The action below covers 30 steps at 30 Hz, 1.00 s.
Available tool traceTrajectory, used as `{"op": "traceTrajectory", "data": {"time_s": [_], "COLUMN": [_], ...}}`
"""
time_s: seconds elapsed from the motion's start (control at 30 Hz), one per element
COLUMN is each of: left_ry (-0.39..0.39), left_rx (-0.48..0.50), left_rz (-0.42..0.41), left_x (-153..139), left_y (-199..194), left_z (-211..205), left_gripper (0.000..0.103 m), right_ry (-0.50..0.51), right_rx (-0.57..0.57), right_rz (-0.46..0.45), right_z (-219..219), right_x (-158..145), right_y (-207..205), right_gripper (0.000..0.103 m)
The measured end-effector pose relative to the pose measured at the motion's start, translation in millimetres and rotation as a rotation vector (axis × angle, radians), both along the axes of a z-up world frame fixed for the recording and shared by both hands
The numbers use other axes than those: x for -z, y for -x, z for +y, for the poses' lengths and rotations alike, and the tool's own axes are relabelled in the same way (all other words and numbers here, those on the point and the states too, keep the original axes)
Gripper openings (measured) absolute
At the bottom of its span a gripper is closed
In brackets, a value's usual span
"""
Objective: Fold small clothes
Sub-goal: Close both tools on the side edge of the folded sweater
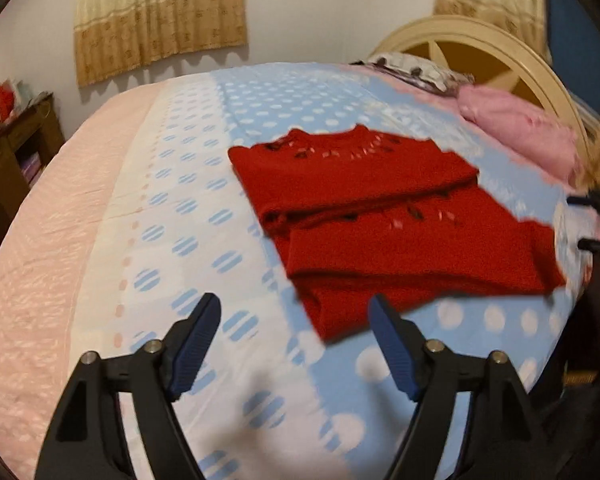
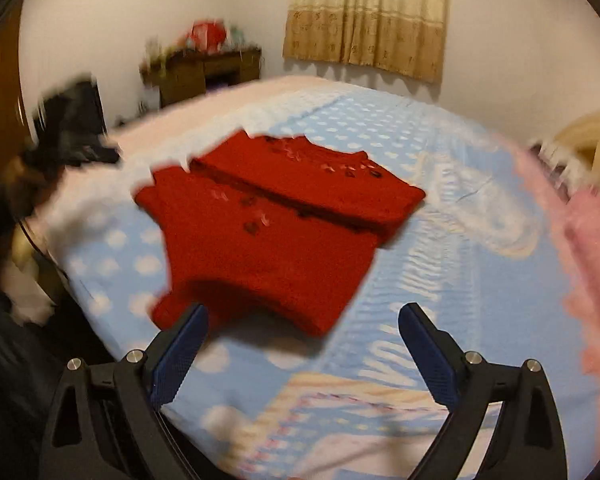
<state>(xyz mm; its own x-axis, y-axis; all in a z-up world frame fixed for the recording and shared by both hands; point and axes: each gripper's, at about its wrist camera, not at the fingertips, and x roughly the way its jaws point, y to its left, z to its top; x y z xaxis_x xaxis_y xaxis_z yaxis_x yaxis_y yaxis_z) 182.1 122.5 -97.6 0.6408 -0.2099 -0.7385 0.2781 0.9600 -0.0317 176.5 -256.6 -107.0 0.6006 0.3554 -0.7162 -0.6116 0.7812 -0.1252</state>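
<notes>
Left wrist view, far left: a dark wooden cabinet (image 1: 18,148) stands against the wall with red and pale clutter on top. Beside it, a beige patterned curtain (image 1: 160,16) hangs on the white wall. The bed sheet (image 1: 188,208) runs from a pink band at the left edge through white to pale blue with dots.

Left gripper (image 1: 296,316): jaws spread wide, blue pads facing each other, nothing between them. It hovers above the sheet, just short of the near corner of the garment.

Red sweater (image 1: 380,216): lies flat on the blue part of the sheet, right of centre in this view. It is folded; one layer lies across the upper part, forming a crease line through the middle. Small decorative cut-outs mark the neckline and the fold. Edges are blurred.

Further right: a pink pillow (image 1: 520,128) lies near the cream wooden headboard (image 1: 500,52). A black object at the right edge is too blurred to identify.

Right wrist view: heavy blur throughout. A dark shape at the left cannot be identified. The sweater (image 2: 268,232) lies left of centre on the sheet (image 2: 460,240).

Right gripper (image 2: 304,316): jaws wide apart, holding nothing. Its left finger (image 2: 180,352) overlaps the sweater's near hem in the picture; contact cannot be confirmed. Pink bedding (image 2: 588,248) occupies the right edge.
</notes>
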Motion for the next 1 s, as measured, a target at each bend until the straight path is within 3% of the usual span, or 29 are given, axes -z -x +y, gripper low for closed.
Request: {"op": "traceTrajectory", "data": {"time_s": [0.1,0.27,0.33,0.43,0.5,0.63,0.67,0.73,0.8,1.0], "left_ry": [-0.041,-0.057,0.013,0.224,0.322,0.366,0.363,0.36,0.36,0.392], "left_rx": [0.029,0.029,0.034,0.032,0.032,0.04,0.042,0.043,0.051,0.048], "left_rz": [0.036,0.049,0.081,0.128,0.161,0.227,0.237,0.266,0.278,0.316], "left_x": [12,27,31,32,34,45,46,49,52,58], "left_y": [-3,-26,-40,-56,-64,-75,-76,-79,-81,-85], "left_z": [-3,-9,-6,4,6,-4,-6,-9,-10,-9], "left_gripper": [0.079,0.079,0.079,0.079,0.079,0.074,0.069,0.051,0.04,0.04], "right_ry": [0.072,0.257,0.29,0.326,0.328,0.359,0.37,0.393,0.418,0.468], "right_rx": [-0.024,-0.096,-0.132,-0.168,-0.193,-0.251,-0.263,-0.315,-0.342,-0.354], "right_rz": [-0.019,-0.151,-0.182,-0.229,-0.237,-0.241,-0.242,-0.212,-0.18,-0.212], "right_z": [10,37,46,60,67,82,86,92,96,95], "right_x": [10,22,24,26,27,33,35,37,40,39], "right_y": [4,19,22,24,23,18,18,18,17,14], "right_gripper": [0.096,0.096,0.096,0.096,0.096,0.096,0.094,0.082,0.059,0.056]}}
